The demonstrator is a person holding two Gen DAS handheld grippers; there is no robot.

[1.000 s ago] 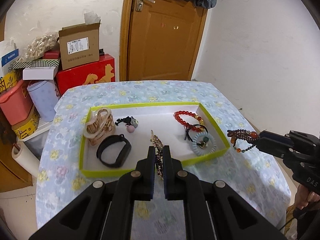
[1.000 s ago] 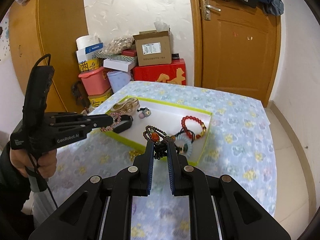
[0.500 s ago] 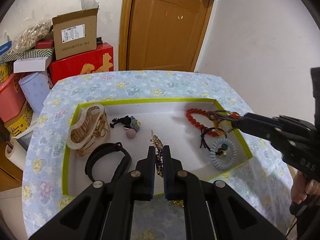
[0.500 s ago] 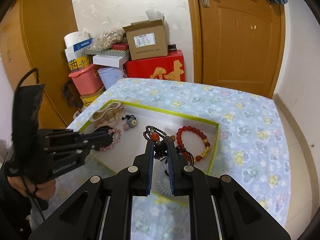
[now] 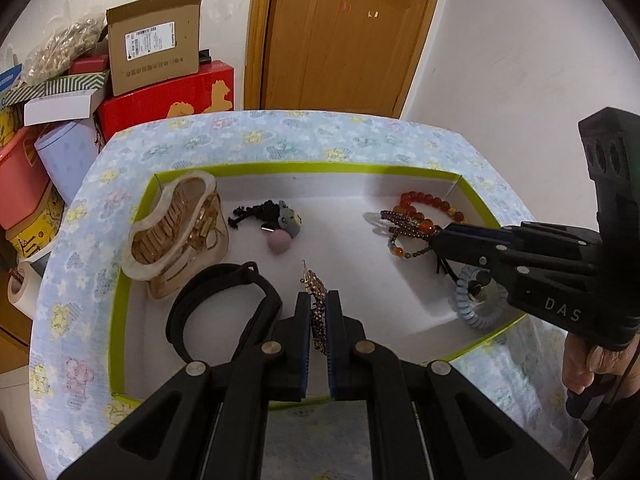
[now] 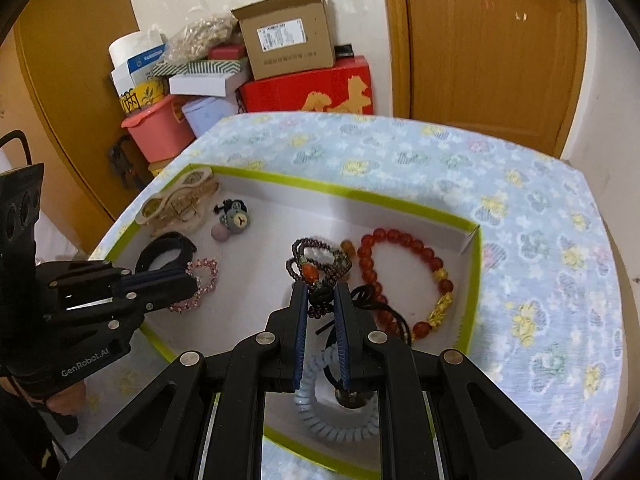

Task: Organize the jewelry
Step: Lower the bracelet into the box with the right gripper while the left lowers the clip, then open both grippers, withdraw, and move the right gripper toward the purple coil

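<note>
Left gripper (image 5: 318, 312) is closed on a pink rhinestone piece (image 6: 199, 284), which sticks out ahead of its tips over the near left part of the green-edged tray (image 5: 320, 169). Whether that piece touches the white tray floor cannot be told. Right gripper (image 6: 321, 300) is clamped on a dark beaded bracelet (image 6: 316, 260) with an orange bead, held over the right half of the tray, just beside the red bead bracelet (image 6: 404, 240) lying on the floor there. A pale blue coil hair tie (image 5: 470, 312) lies in the near right corner. A beige hair claw (image 5: 176, 232), a black band (image 5: 216, 312) and a small bear hair tie (image 6: 236, 218) occupy the left half. The tray sits on a floral tablecloth (image 6: 520, 216)
</note>
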